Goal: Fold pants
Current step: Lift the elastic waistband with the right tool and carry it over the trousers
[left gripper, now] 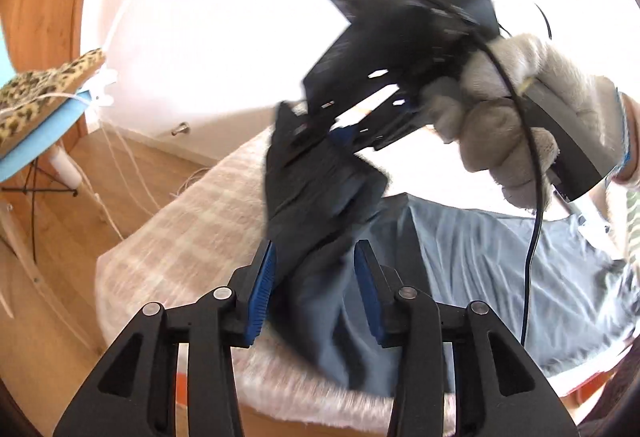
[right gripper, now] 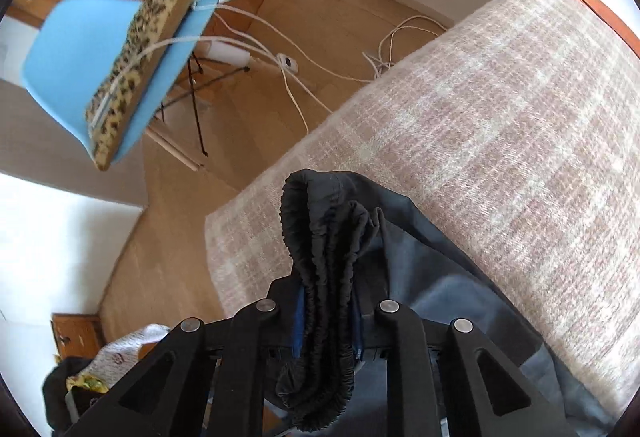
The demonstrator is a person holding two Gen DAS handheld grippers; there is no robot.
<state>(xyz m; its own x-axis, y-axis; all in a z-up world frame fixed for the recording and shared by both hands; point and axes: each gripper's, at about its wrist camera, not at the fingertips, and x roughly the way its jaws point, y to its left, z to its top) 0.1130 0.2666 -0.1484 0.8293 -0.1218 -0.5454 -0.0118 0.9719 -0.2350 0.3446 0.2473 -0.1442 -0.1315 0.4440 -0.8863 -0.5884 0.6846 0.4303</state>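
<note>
The pants are dark navy with a black elastic waistband and lie partly on a beige checked blanket. My right gripper is shut on the bunched waistband and points steeply down. In the left wrist view a gloved hand holds the right gripper above, with the cloth hanging from its tips. My left gripper stands below it with its jaws apart. A dark fold of the pants runs between the blue pads, and the right-hand pad is clear of it. Paler blue-grey cloth spreads to the right.
A blue chair with a leopard-print cushion stands on the wooden floor left of the blanket's edge. White cables trail across the floor. A heap of clothes lies at the lower left. The blanket extends far back.
</note>
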